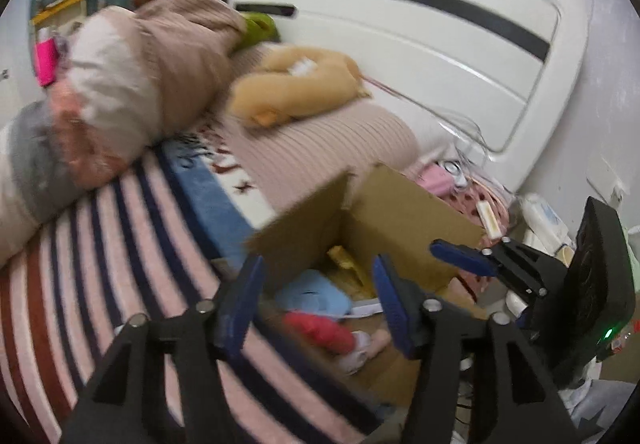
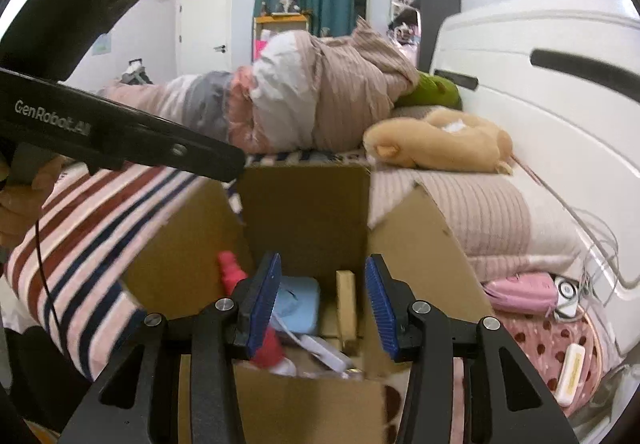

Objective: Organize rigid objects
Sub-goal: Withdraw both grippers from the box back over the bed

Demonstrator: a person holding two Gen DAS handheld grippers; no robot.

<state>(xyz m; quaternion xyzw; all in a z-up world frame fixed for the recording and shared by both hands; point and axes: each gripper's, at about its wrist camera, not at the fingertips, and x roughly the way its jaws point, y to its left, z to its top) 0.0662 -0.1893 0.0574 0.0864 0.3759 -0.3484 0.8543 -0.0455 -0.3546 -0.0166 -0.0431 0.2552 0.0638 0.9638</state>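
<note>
An open cardboard box (image 1: 404,212) (image 2: 304,212) stands beside the bed. Inside lie a light blue case (image 1: 312,294) (image 2: 298,304), a red bottle (image 1: 320,328) (image 2: 230,272), a yellow wooden piece (image 2: 346,300) and a white item (image 2: 320,350). My left gripper (image 1: 316,298) is open and empty above the box's left side. My right gripper (image 2: 322,308) is open and empty over the box's middle; it also shows at the right of the left wrist view (image 1: 460,256). The left gripper's body (image 2: 120,140) crosses the upper left of the right wrist view.
A striped bed (image 1: 120,244) with a rolled duvet (image 2: 304,96), a tan plush toy (image 2: 436,140) and a white headboard (image 1: 440,44) lies behind the box. A pink pouch (image 2: 520,292), cables and a cream bar (image 2: 572,372) lie on a dotted cloth at the right.
</note>
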